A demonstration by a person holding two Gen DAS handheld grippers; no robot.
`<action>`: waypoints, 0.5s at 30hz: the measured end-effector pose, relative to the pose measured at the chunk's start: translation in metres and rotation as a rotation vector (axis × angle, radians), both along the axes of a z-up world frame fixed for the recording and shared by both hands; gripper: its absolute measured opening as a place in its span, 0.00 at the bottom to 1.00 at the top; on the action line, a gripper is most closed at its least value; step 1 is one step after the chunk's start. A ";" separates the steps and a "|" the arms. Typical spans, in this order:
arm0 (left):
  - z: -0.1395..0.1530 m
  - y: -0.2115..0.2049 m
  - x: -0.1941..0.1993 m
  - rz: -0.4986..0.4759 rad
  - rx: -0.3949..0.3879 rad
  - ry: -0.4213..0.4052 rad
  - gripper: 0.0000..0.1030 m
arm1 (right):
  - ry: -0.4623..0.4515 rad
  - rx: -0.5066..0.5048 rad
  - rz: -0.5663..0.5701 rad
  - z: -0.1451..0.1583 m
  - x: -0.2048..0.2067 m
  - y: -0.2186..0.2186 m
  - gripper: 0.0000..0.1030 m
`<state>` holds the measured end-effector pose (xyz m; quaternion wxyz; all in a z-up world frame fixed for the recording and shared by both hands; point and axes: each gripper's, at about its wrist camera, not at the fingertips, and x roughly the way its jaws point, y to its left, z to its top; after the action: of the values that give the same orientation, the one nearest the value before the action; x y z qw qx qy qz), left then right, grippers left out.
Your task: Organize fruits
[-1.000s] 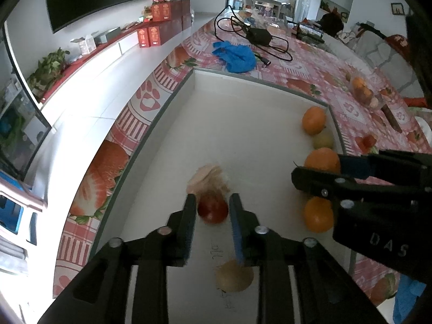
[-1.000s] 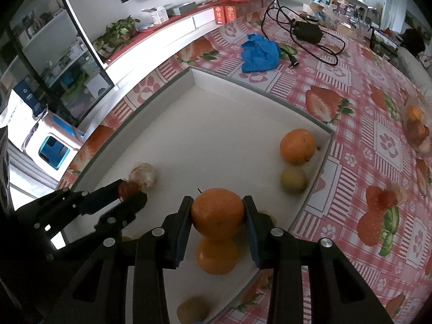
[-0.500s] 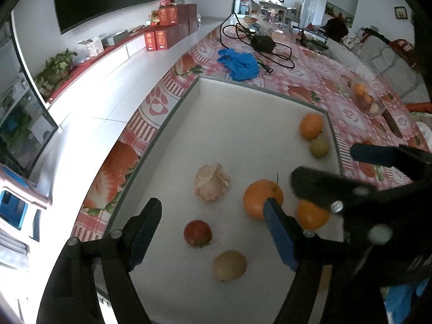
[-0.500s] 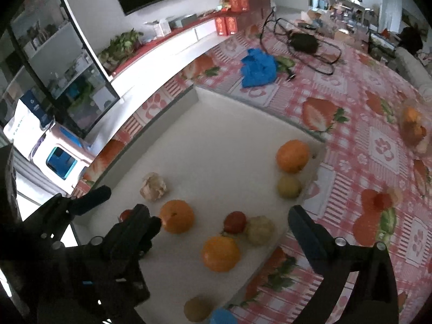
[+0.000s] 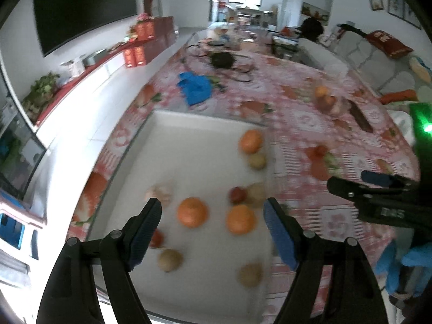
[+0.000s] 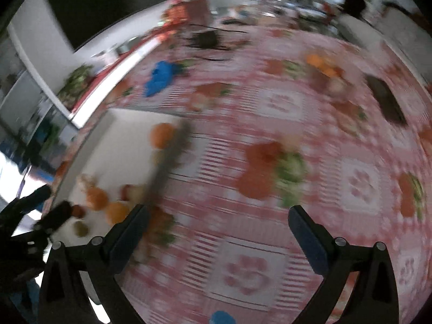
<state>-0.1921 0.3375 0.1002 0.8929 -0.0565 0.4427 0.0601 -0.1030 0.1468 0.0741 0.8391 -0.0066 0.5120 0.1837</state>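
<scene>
- left gripper (image 5: pixel 213 232) hangs over the near half of the white tray (image 5: pixel 189 124), jaws spread wide with nothing between the pads; they opened within the last second, and an orange (image 5: pixel 192 212) and a second orange (image 5: pixel 240 219) lie on the tray floor below the gap.
- right gripper (image 6: pixel 217 239) stands at its widest, empty, over the pink strawberry-print tablecloth (image 6: pixel 270 102) just beside the tray's right wall; its jaws also sprang apart within the last second.
- fruit in the tray, left wrist view: a small red fruit (image 5: pixel 238 195) touching a pale round one (image 5: pixel 256 193); a third orange (image 5: pixel 251 141) at the far right with a greenish fruit (image 5: pixel 257 160) against it; two brownish fruits (image 5: pixel 170 259) (image 5: pixel 250 274) nearest the camera; a pale lumpy piece (image 5: pixel 162 191) by the left finger.
- farther out on the cloth: a blue rag (image 5: pixel 195 88), a tangle of black cable (image 5: pixel 224 60), and a clear bowl of fruit (image 5: pixel 325 100).
- both views are motion-blurred.
</scene>
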 end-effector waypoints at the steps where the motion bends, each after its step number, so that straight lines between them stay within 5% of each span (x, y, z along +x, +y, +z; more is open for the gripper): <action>1: 0.004 -0.008 0.002 -0.017 -0.003 -0.005 0.78 | 0.007 -0.002 -0.028 -0.002 0.002 -0.013 1.00; 15: 0.086 -0.105 0.062 -0.170 -0.091 -0.137 0.79 | 0.032 -0.181 -0.228 -0.035 0.006 -0.149 1.00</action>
<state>-0.1306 0.2320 0.1866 0.9195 -0.0631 0.3859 -0.0399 -0.0967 -0.0021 0.0389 0.8421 -0.0211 0.5374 0.0403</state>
